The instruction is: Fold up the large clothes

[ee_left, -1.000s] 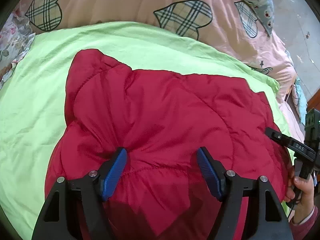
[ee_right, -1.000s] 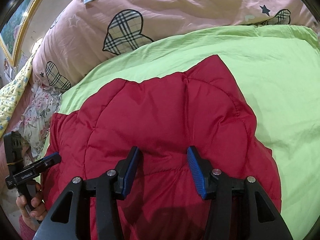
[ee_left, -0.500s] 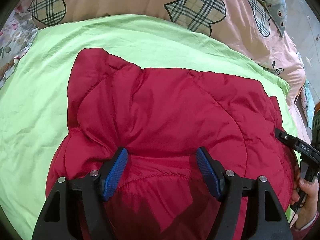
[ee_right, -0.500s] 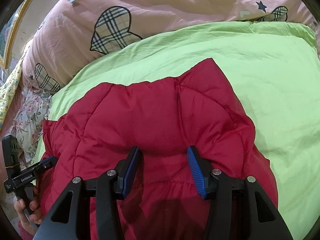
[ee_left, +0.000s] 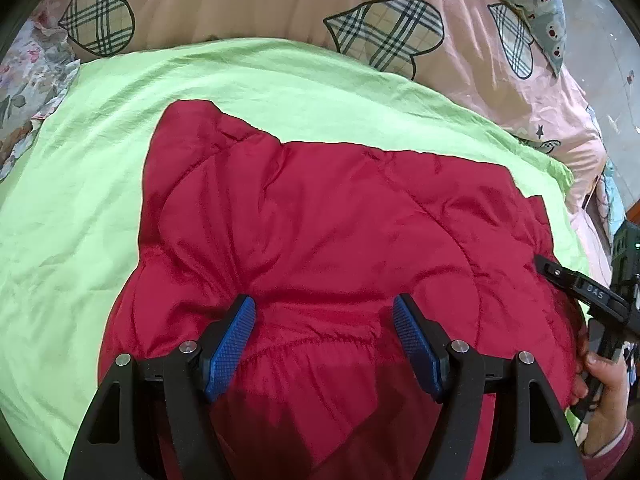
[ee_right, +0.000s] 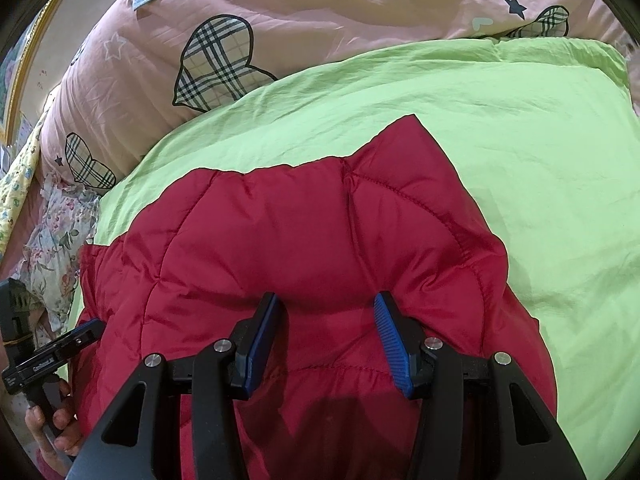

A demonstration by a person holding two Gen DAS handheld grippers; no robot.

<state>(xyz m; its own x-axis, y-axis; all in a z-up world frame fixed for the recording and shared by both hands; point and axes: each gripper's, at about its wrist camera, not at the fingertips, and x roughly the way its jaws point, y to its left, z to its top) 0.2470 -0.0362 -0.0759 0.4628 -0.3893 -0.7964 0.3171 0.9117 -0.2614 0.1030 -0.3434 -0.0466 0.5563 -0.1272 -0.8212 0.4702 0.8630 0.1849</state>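
Jacket: red quilted jacket [ee_left: 340, 232] lay on the green sheet [ee_left: 72, 208], bare sheet beyond it.
Grippers: left gripper [ee_left: 323, 336] and right gripper [ee_right: 326, 334] gaped wide over its hem.
Change: jacket sat slightly farther up the sheet than before.

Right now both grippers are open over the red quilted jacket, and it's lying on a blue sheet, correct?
Not quite: the sheet is light green, not blue, as both wrist views show. The rest holds: left gripper and right gripper are open over the red quilted jacket.

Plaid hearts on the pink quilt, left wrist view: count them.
3: one plaid heart top left, one at centre, one right, all on the pink quilt. More may lie outside this view.
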